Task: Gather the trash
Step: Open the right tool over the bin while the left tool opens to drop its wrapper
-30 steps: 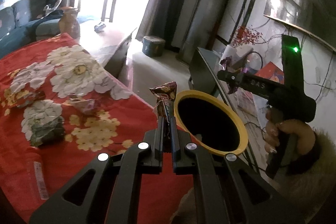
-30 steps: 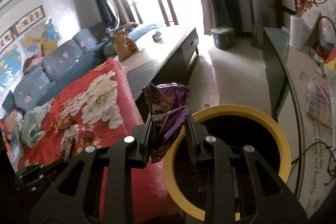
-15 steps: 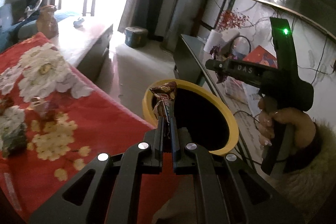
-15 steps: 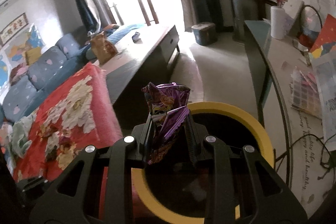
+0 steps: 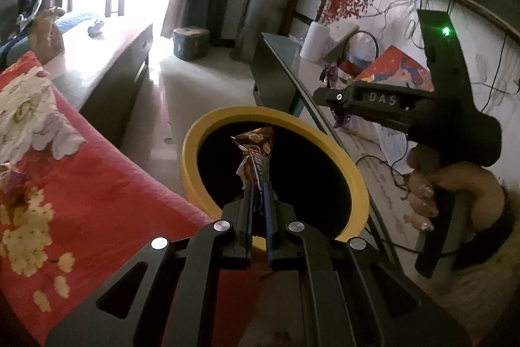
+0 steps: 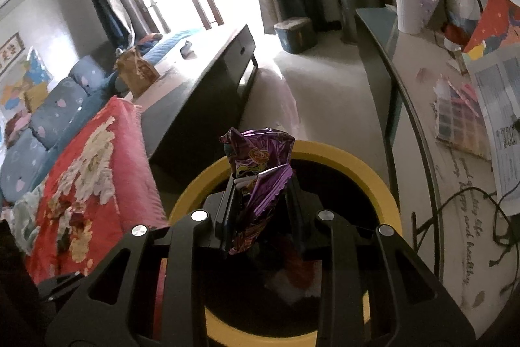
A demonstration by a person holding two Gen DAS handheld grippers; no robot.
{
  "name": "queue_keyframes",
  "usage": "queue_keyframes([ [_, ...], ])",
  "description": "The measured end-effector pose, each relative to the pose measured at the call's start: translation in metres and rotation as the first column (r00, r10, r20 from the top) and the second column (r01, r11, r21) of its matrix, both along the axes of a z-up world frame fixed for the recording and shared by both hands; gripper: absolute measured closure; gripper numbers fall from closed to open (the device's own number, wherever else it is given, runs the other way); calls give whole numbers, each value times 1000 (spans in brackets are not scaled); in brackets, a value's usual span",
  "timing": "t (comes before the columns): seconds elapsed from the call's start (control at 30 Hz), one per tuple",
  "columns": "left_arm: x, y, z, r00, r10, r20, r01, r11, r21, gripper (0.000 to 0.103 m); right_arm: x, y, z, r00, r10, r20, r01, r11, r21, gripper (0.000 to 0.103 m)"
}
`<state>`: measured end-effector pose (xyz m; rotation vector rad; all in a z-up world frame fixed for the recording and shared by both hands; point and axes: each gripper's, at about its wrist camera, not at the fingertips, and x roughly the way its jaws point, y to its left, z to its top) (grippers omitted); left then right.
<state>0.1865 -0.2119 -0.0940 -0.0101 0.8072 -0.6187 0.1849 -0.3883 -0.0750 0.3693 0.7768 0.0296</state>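
A yellow-rimmed bin (image 5: 208, 132) with a dark inside stands on the floor beside the red flowered cloth (image 5: 97, 200). My left gripper (image 5: 258, 184) is shut on a brown snack wrapper (image 5: 255, 152) and holds it over the bin's mouth. My right gripper (image 6: 260, 187) is shut on a crumpled purple wrapper (image 6: 260, 165) above the same bin (image 6: 341, 155), which holds some trash. The right gripper also shows in the left wrist view (image 5: 338, 106), held over the bin's right side with the purple wrapper (image 5: 341, 116) in it.
A few pieces of trash lie on the red cloth (image 6: 74, 217). A dark low cabinet (image 6: 208, 77) stands behind it. A glass-topped side table (image 6: 422, 106) with papers, a white vase (image 6: 408, 8) and cables runs along the right. A small bin (image 5: 190, 43) stands on the far floor.
Both grippers have moved from beside the cloth to over the bin's mouth, each still holding its wrapper. The bin now sits right under them.
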Motion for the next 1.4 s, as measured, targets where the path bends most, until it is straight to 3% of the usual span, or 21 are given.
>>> queue_keyframes([
  [0.2,12,-16,-13,999,-22,-34,22,1000,12,97,1,-13,-11,999,-19,-39,20,1000,24,79],
  [0.27,15,-19,-19,998,-37,-57,38,999,22,93,0,-17,-13,999,-24,-43,26,999,46,64],
  [0.3,16,-19,-22,997,-33,-63,35,999,28,84,0,-19,-14,999,-33,-44,35,998,56,59],
  [0.33,16,-19,-23,998,-27,-59,28,999,29,65,-1,-21,-14,998,-40,-43,43,997,59,51],
  [0.43,15,-14,-21,998,-18,-52,17,1000,-15,32,-3,-22,-11,998,-51,-29,52,997,53,45],
  [0.53,11,-7,-13,1000,9,-15,-10,1000,-24,15,-6,-21,-5,998,-63,-8,63,997,43,37],
  [0.63,8,3,-3,999,47,20,-46,998,-36,7,-9,-18,2,998,-68,17,67,997,35,33],
  [0.97,-9,51,25,974,188,126,-189,982,1,7,-16,5,24,995,-2,96,-1,999,32,32],
  [1.4,-30,124,45,907,383,177,-381,923,-44,7,-27,60,44,975,163,150,-161,987,-24,32],
])
